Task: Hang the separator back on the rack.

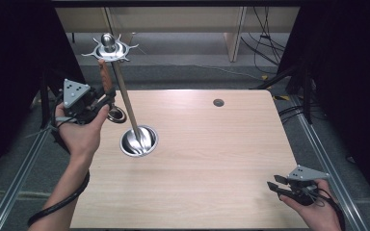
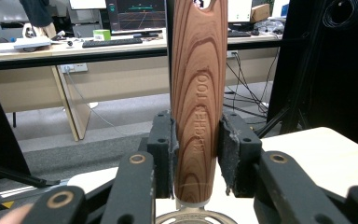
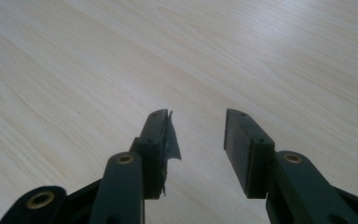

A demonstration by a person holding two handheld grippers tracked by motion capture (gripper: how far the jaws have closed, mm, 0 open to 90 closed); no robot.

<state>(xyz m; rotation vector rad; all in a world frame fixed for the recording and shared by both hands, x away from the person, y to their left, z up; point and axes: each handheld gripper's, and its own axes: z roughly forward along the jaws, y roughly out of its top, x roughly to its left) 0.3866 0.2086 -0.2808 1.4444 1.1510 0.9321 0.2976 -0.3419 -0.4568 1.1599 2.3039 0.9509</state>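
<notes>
Our forearms come in nearest, one at each lower corner of the high view. We hold the left gripper [image 1: 105,98] at the table's far-left edge, its jaws clamped on a wooden handle [image 2: 198,102] that stands upright between the pads. Just below the handle a metal ring [image 1: 117,114] shows, so we take this for a kitchen tool, perhaps a strainer or skimmer; its head is mostly hidden. We judge it light and stiff. The varnished wood looks smooth and could slip or swing in the pads, so a hold low on the handle, near the metal, should keep it steadiest.

Right of it a stand [image 1: 138,140] has a round steel base on the table, a thin pole, and a crown of hooks [image 1: 110,48] on top. It looks top-heavy, easy to tip if bumped.

We hold the right gripper [image 1: 280,185] at the near-right corner, jaws apart and empty over bare wood.

Our table [image 1: 212,159] is pale, smooth laminate with a cable hole [image 1: 218,102] at the far side. Dark curtains flank it; beyond are desks, monitors and loose cables.
</notes>
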